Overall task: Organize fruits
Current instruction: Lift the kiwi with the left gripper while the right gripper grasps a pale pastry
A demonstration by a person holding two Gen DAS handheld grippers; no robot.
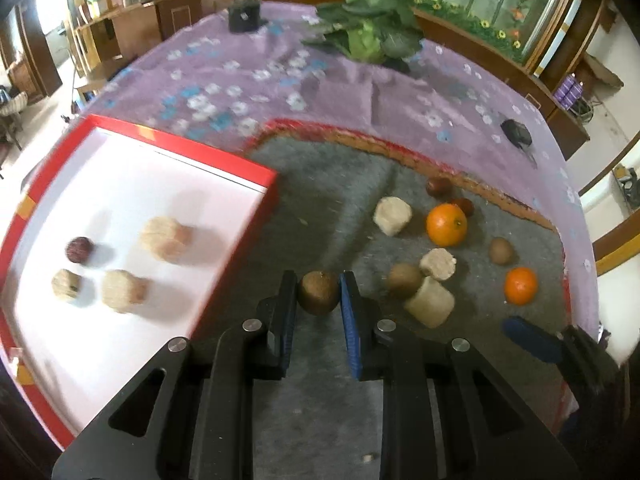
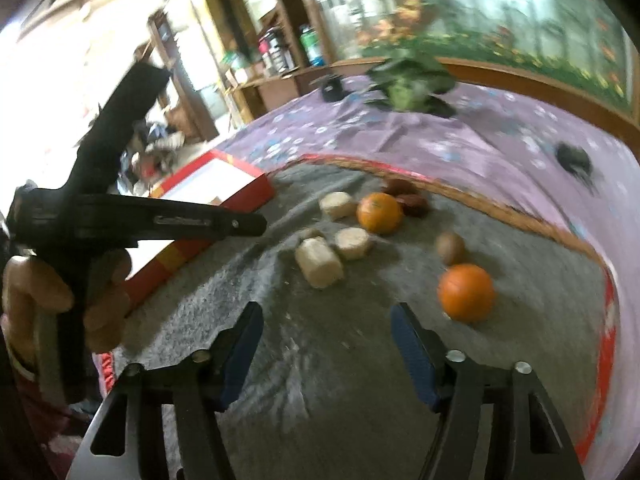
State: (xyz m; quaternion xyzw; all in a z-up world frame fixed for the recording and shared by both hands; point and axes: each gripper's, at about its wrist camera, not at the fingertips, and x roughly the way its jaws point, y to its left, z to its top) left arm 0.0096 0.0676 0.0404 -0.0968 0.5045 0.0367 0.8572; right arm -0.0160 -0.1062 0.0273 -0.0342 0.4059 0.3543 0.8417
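Purple tablecloth (image 1: 340,92) printed with white and blue flowers; grey mat (image 1: 344,184) edged in red and tan. Red box (image 1: 256,168) with white interior; two oranges (image 1: 446,225) orange, kiwi (image 1: 318,293) brown, blocks (image 1: 392,210) pale beige. Gripper pads (image 2: 414,356) blue.

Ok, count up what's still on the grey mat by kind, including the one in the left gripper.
Oranges: 2
Kiwis: 3, one in the left gripper
Beige pieces: 3
Dark red fruits: 2
Total: 10

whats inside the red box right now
Inside the red box, on its white floor: three beige chunks and one dark round fruit. Its near corner is hidden behind the left gripper.
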